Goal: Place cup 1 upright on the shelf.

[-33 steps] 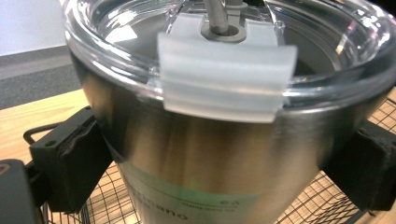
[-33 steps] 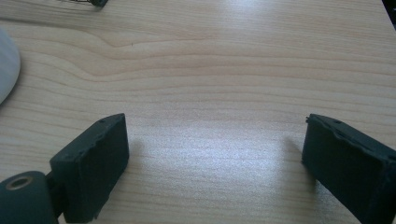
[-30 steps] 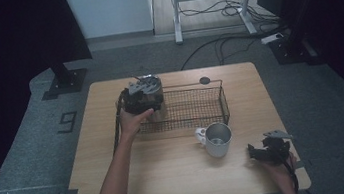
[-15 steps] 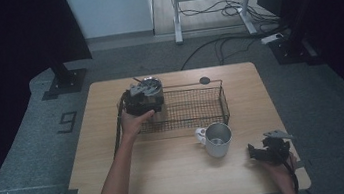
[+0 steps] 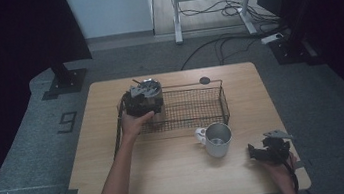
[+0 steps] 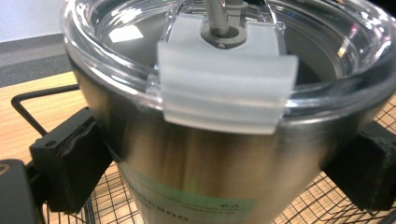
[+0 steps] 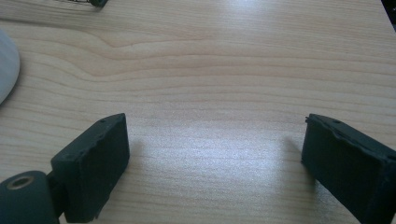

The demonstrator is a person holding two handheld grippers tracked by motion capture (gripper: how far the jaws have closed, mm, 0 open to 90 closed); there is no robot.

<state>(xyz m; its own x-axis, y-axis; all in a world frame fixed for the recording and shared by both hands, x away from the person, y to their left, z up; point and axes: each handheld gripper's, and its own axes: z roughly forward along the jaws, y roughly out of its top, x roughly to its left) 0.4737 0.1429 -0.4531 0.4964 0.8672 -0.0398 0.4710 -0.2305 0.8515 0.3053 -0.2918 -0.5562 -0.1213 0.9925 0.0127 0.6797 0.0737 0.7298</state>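
A steel tumbler (image 6: 205,158) with a clear plastic lid (image 6: 224,88) sits between the jaws of my left gripper (image 6: 219,163), which is shut on it; both black pads (image 6: 70,163) press its sides. In the high view the left gripper (image 5: 143,101) holds the tumbler (image 5: 151,86) over the left end of a black wire basket (image 5: 223,98). A steel mug (image 5: 216,140) with a white handle stands in front of the basket. My right gripper (image 5: 254,152) rests at the table's front right, open, with bare wood between its jaws (image 7: 215,163).
The wooden table (image 5: 170,178) has a round black cable hole (image 5: 204,80) behind the basket. A pale rounded edge (image 7: 7,65) shows at the left of the right gripper view. Dark stands and cables lie on the floor beyond the table.
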